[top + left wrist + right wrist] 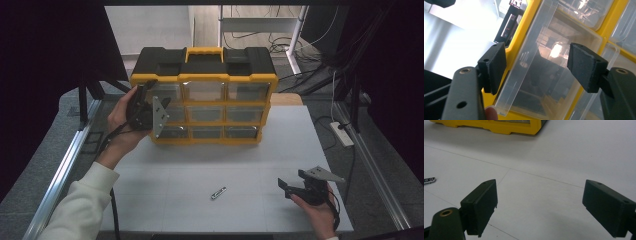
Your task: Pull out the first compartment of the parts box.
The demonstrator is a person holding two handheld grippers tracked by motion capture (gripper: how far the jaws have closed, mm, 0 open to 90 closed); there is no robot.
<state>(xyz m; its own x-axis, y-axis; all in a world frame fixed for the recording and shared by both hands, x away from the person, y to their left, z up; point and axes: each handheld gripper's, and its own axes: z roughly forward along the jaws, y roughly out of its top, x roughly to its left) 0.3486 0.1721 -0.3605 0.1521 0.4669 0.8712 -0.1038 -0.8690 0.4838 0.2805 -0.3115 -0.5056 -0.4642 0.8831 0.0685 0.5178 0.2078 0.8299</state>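
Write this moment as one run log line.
left gripper: open at clear drawer of organizer | right gripper: open over table

The drawer organizer [204, 95] is standing at the back of the table [165, 175]; the small metal piece [218, 193] is lying well in front of it.

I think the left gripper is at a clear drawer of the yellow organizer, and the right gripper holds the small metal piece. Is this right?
Not quite. The right gripper holds nothing: the right gripper view shows open jaws over bare table, and the small metal piece lies apart on it. The left gripper is indeed at a clear drawer of the yellow organizer.
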